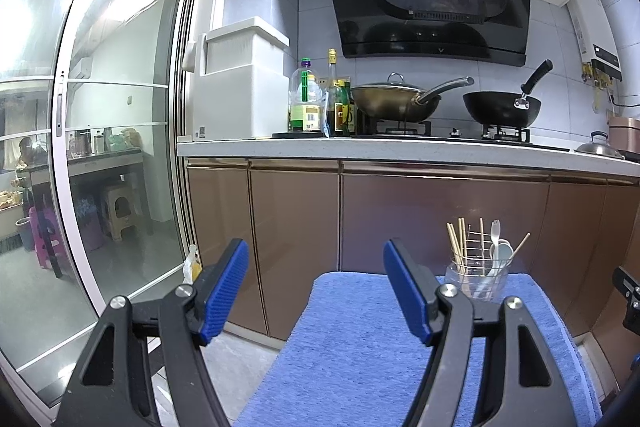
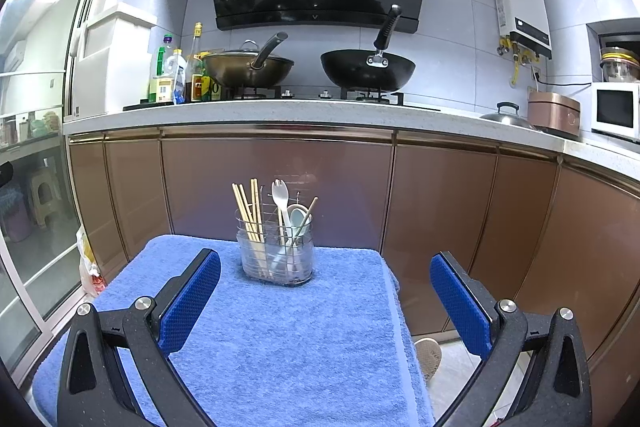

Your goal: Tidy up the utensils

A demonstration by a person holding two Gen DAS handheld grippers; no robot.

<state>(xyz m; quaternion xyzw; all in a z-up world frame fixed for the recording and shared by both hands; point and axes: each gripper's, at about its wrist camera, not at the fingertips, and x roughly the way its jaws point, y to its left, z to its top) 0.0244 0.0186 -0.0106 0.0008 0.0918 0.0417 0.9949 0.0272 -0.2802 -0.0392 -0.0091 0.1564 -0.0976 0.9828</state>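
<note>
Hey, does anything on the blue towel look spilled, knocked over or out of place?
Nothing stands out. The utensil holder stands upright on the blue towel, with the chopsticks, spork and spoons inside. Both tongs, left and right, are open and empty.

A clear utensil holder (image 2: 276, 259) with a wire frame stands upright at the far edge of the blue towel (image 2: 280, 339); wooden chopsticks (image 2: 250, 213) lean in its left part; a white spork (image 2: 280, 203) stands upright in the middle; pale spoons (image 2: 299, 217) and one more stick (image 2: 308, 211) rest at its right.
</note>
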